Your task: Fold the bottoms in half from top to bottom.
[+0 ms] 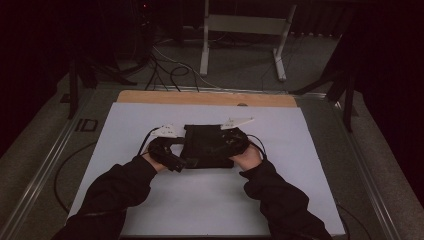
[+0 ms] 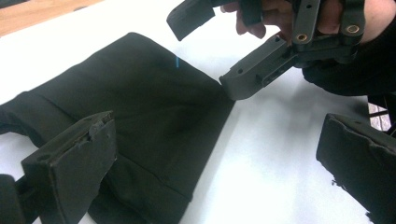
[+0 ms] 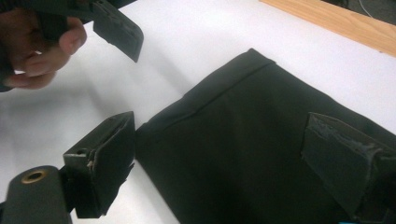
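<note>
White table sheet [image 1: 150,200], folded black cloth [image 1: 207,145], left gripper [image 1: 176,159] and right gripper [image 1: 231,141] jaws wide, gripping nothing.

Dim room, grey carpet floor [image 1: 240,65], white metal stand [image 1: 245,25], tangled cables [image 1: 167,67]

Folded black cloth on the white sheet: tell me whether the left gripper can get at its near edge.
Probably yes. The left gripper hangs open right over the folded black cloth, and nothing lies between them.

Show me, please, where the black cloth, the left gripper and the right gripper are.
black cloth [image 1: 207,145], high view, its flat middle.
left gripper [image 2: 219,172], left gripper view, midway between its open jaws.
right gripper [image 3: 219,158], right gripper view, midway between its open jaws.
</note>
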### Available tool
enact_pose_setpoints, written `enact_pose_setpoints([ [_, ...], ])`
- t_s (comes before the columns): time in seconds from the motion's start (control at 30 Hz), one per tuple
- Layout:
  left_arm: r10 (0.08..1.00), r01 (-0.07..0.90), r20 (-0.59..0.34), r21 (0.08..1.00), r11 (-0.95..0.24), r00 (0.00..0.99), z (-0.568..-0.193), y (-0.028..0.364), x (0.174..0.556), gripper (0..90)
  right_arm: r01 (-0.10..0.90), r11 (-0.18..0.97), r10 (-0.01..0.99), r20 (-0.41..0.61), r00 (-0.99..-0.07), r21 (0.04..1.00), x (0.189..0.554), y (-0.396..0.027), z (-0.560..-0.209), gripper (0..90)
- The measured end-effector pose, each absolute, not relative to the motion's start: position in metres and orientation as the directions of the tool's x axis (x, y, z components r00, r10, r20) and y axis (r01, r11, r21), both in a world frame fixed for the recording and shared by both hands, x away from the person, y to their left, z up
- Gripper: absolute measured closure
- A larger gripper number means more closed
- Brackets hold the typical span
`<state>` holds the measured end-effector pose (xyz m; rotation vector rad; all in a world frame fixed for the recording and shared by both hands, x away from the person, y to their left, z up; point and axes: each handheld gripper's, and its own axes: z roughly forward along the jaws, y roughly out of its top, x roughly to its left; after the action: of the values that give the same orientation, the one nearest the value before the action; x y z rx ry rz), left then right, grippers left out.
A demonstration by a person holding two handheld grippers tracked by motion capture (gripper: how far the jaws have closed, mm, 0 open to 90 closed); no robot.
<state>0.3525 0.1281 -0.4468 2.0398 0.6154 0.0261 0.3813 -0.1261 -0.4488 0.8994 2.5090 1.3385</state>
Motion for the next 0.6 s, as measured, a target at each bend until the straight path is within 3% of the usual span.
enact_pose_setpoints([
  [0.6,0.407,0.382,-0.195,0.807,-0.450,0.892,-0.460,0.129,0.320,0.0,0.402,0.460,0.514,0.132,-0.848,0.792,0.347,-0.131,-0.465,10.9],
])
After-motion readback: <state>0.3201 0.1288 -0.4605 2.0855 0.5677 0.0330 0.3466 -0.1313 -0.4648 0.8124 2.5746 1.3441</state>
